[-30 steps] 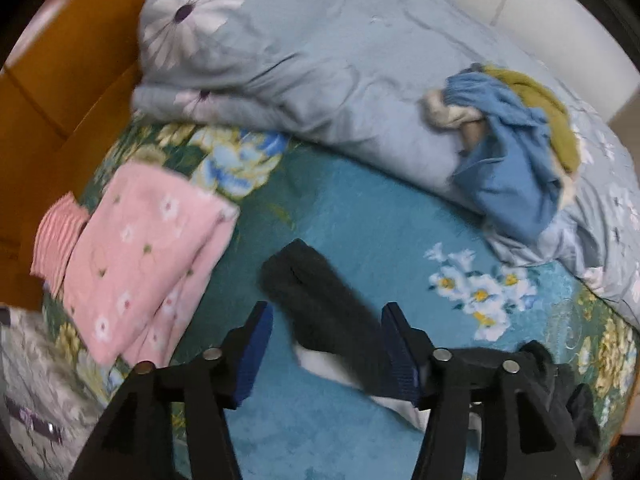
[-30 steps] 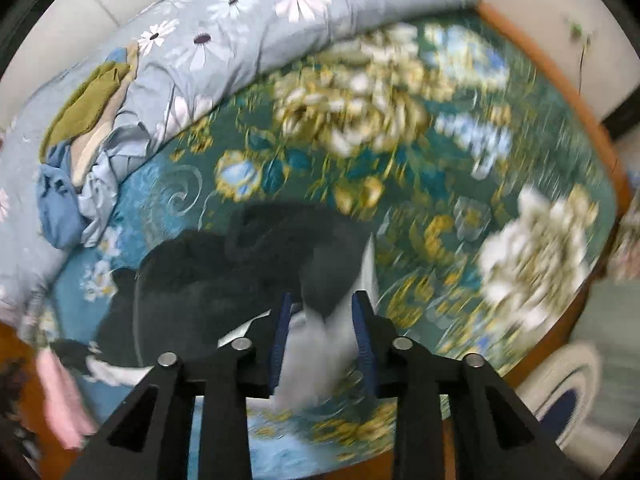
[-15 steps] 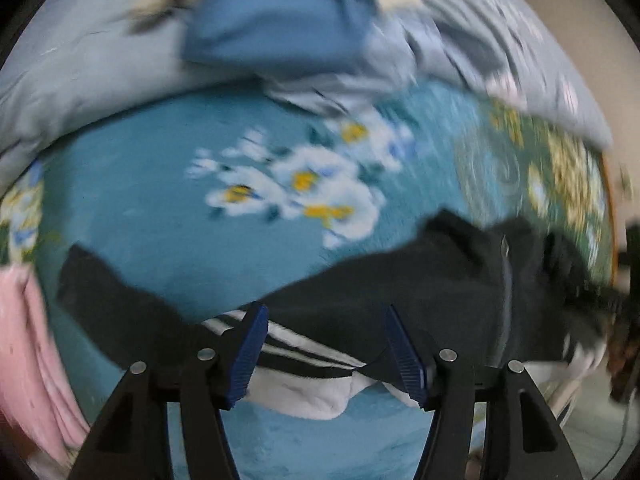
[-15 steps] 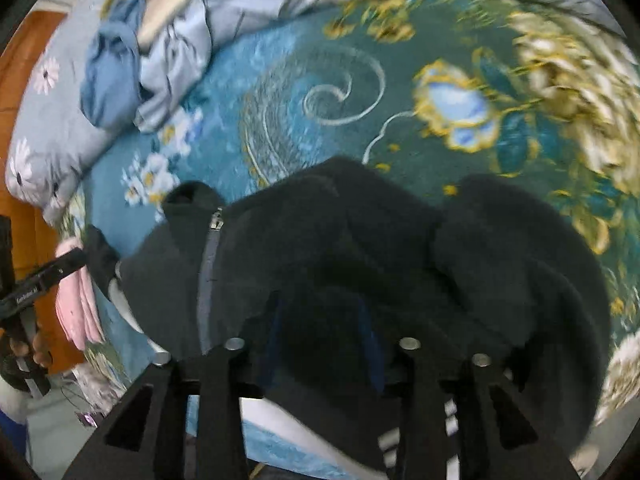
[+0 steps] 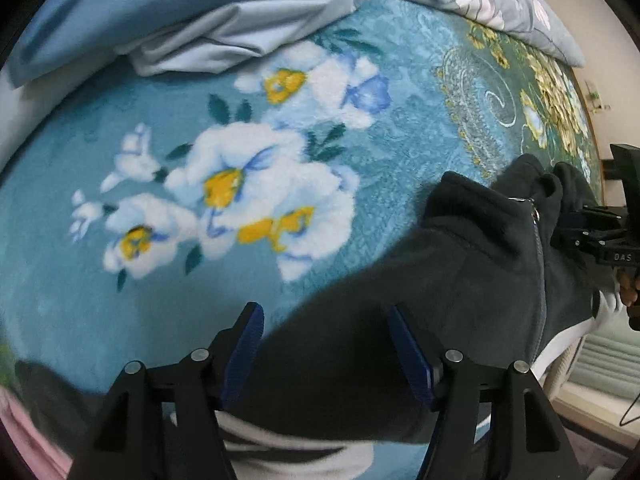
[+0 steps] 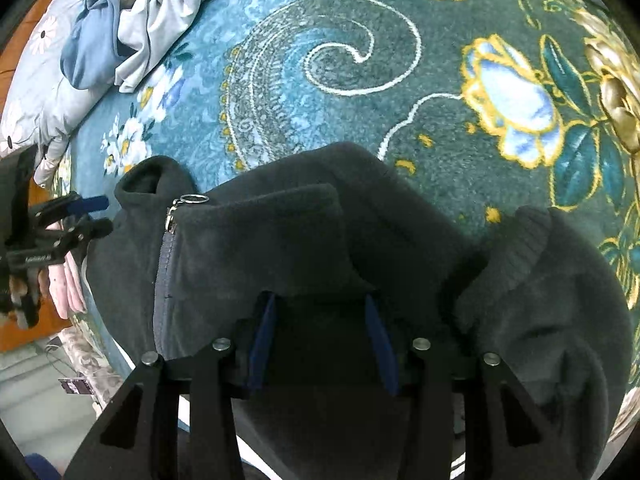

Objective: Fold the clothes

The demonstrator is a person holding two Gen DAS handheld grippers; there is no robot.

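Both claws have swung in over the garment since a second ago: left view lost the pink folded stack from centre and now sits low over the jacket's shoulder, right view went from blurred bedspread to hovering over the chest. One dark fleece zip jacket [image 6: 280,248] lies face up on the floral bedspread [image 5: 200,272], collar toward upper frame, zipper pull [image 6: 192,199] closed at the neck, white striped trim showing at the lower edge. Left claw [image 5: 326,354] is spread, fabric lying between the fingers, no pinch visible. Right claw [image 6: 320,344] also spread, fleece bunched between and over the blue pads [image 6: 262,344]; can't tell if it bears on the cloth. Step, as I read it: laying out and flattening before the first fold. Right sleeve [image 6: 560,300] is crumpled toward frame right, so next move likely needs that sleeve pulled straight, then each claw pinching an edge. Count: one jacket, two claws, one heap of loose blue and grey laundry [image 6: 120,32] upper left in right view, one pink garment [image 6: 68,292] at left edge.
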